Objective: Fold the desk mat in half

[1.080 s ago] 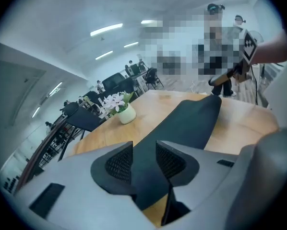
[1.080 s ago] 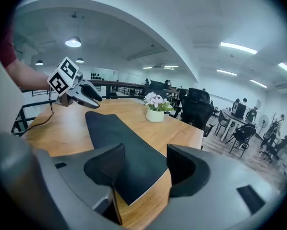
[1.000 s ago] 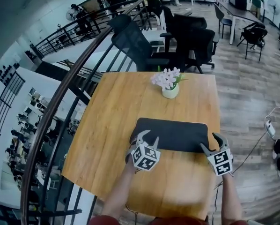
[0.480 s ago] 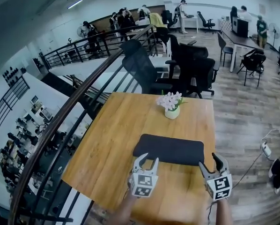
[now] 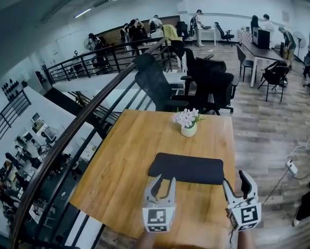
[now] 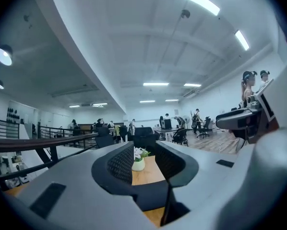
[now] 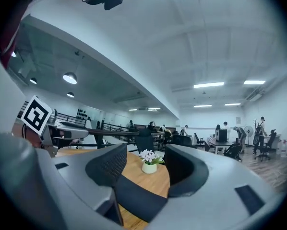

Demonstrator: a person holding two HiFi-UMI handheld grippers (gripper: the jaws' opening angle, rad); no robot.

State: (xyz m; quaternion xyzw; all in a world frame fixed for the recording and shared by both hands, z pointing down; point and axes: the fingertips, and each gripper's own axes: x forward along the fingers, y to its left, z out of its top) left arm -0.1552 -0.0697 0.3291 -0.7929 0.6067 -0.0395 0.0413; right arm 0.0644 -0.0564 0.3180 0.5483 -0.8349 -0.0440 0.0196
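Observation:
The dark desk mat [image 5: 186, 168] lies flat on the wooden table [image 5: 129, 154] as a narrow folded strip, in front of the flower pot [image 5: 188, 124]. My left gripper [image 5: 164, 185] hangs above the table's near edge, by the mat's near left corner. It is open and holds nothing. My right gripper [image 5: 235, 184] hovers off the mat's near right corner, open and empty. Its jaws have just been closing a little. In both gripper views the mat [image 6: 150, 195] [image 7: 139, 201] and the flowers [image 6: 138, 159] [image 7: 149, 162] show between the parted jaws.
A dark curved railing [image 5: 77, 134] runs along the table's left side over a drop. Black office chairs [image 5: 207, 87] stand behind the table's far edge. A cable and power strip [image 5: 290, 166] lie on the wood floor at right. People stand far off.
Both grippers have risen from the mat's near edge and come back toward me. The mat stays flat on the table. The head view has tilted up.

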